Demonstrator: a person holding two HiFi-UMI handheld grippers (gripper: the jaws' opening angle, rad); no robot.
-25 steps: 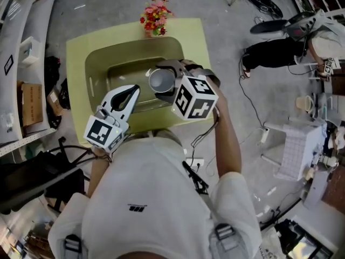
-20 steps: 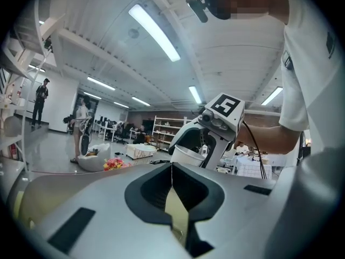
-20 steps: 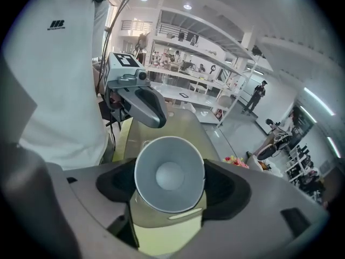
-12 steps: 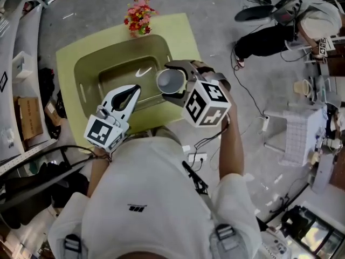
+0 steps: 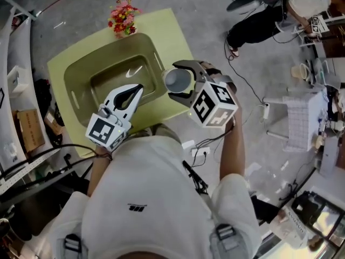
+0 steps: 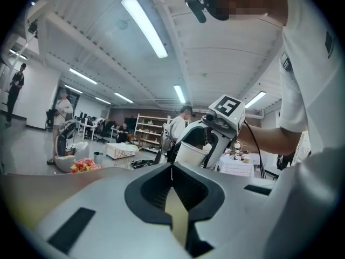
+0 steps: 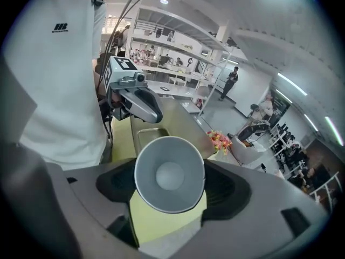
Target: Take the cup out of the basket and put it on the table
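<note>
My right gripper [image 5: 182, 80] is shut on a pale grey cup [image 5: 177, 81], one finger on each side of its wall. The cup hangs in the air over the right edge of the yellow-green table [image 5: 173, 27], outside the olive basket [image 5: 73, 83]. In the right gripper view the cup [image 7: 170, 174] points its open mouth at the camera, and the table [image 7: 161, 217] lies beneath it. My left gripper [image 5: 137, 89] is shut and holds nothing; it hovers over the basket's near right rim. In the left gripper view its tips [image 6: 172, 169] meet, with the cup [image 6: 191, 155] beyond them.
A small bunch of red and pink flowers [image 5: 121, 18] stands at the table's far edge. A person in black [image 5: 253, 26] sits on the floor at the upper right, with cables and a white stool [image 5: 299, 128] to the right. Shelving and boxes [image 5: 29, 128] line the left.
The right gripper has carried the cup to the right, from above the basket to over the table's right edge. The left gripper stays by the basket's near rim, still shut.
</note>
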